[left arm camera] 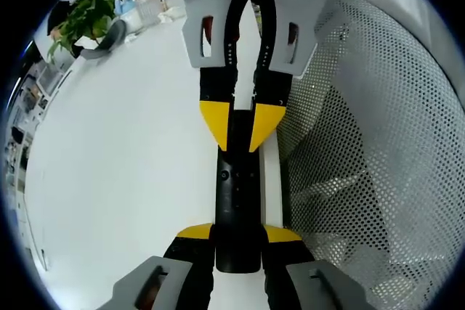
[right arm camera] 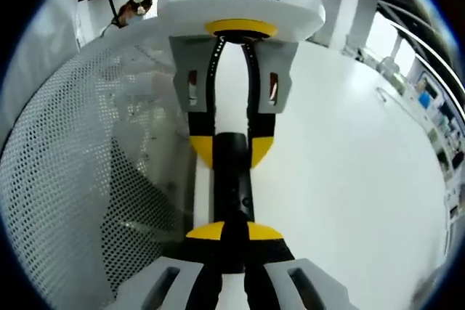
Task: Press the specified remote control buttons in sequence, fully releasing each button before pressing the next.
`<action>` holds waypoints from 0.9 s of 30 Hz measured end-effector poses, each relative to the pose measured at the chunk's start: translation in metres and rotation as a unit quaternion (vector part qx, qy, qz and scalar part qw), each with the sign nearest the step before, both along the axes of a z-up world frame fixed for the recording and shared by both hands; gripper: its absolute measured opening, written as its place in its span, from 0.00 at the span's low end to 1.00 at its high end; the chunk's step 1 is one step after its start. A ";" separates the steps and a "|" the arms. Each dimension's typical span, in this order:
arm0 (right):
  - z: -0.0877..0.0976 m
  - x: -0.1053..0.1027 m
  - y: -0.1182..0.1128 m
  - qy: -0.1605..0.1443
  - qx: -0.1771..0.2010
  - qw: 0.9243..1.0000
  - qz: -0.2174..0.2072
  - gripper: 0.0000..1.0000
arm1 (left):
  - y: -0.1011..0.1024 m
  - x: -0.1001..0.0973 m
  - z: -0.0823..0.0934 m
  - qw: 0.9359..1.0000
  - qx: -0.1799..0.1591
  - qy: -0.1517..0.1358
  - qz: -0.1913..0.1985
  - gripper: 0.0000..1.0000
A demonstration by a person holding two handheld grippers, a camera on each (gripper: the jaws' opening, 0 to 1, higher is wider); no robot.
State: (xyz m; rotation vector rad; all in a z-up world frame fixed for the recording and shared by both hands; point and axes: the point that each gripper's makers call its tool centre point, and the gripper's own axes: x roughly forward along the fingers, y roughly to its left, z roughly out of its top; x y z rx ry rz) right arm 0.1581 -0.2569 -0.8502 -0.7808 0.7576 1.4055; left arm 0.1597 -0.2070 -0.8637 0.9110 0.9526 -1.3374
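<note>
At centre frame a black remote control (left arm camera: 236, 201) lies lengthwise on the white tabletop (left arm camera: 123, 157), its near end clamped by the left tool (left arm camera: 237, 241), while the right tool (right arm camera: 234, 234), jaws nearly closed, meets its far end.

There is one black remote control (left arm camera: 237, 212), a slim bar with small round buttons on its face, and two hand-held grippers are on it, the left hand-held gripper (left arm camera: 237, 241) at one end and the right hand-held gripper (left arm camera: 242, 125) at the other (each with two yellow-tipped jaws, so four tips in all). One white perforated mesh panel (left arm camera: 378, 150) stands beside it on one white desk (left arm camera: 123, 157). One leafy potted plant (left arm camera: 91, 16) sits at the far end.
</note>
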 end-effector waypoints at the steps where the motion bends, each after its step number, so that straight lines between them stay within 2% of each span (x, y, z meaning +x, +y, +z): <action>1: 0.000 0.000 -0.001 0.000 -0.001 1.000 -0.001 0.06 | 0.000 0.000 0.000 1.000 0.000 0.000 0.001 0.24; 11: -0.001 -0.001 -0.003 -0.009 -0.014 1.000 0.007 0.06 | -0.001 0.000 0.000 1.000 -0.001 0.000 0.003 0.24; 17: -0.003 0.000 -0.001 -0.006 -0.051 0.999 0.015 0.05 | 0.000 0.001 0.000 1.000 0.005 0.002 0.000 0.24; 20: -0.003 0.001 -0.003 -0.002 -0.050 0.999 0.007 0.05 | 0.000 0.001 0.000 1.000 0.004 0.002 0.001 0.24; 24: -0.002 0.002 -0.003 0.014 -0.026 0.999 -0.022 0.05 | 0.000 0.001 0.000 1.000 0.004 0.002 0.001 0.24; 27: -0.002 0.000 -0.003 -0.003 -0.014 1.000 -0.011 0.06 | 0.000 0.001 0.000 1.000 0.005 0.001 0.001 0.24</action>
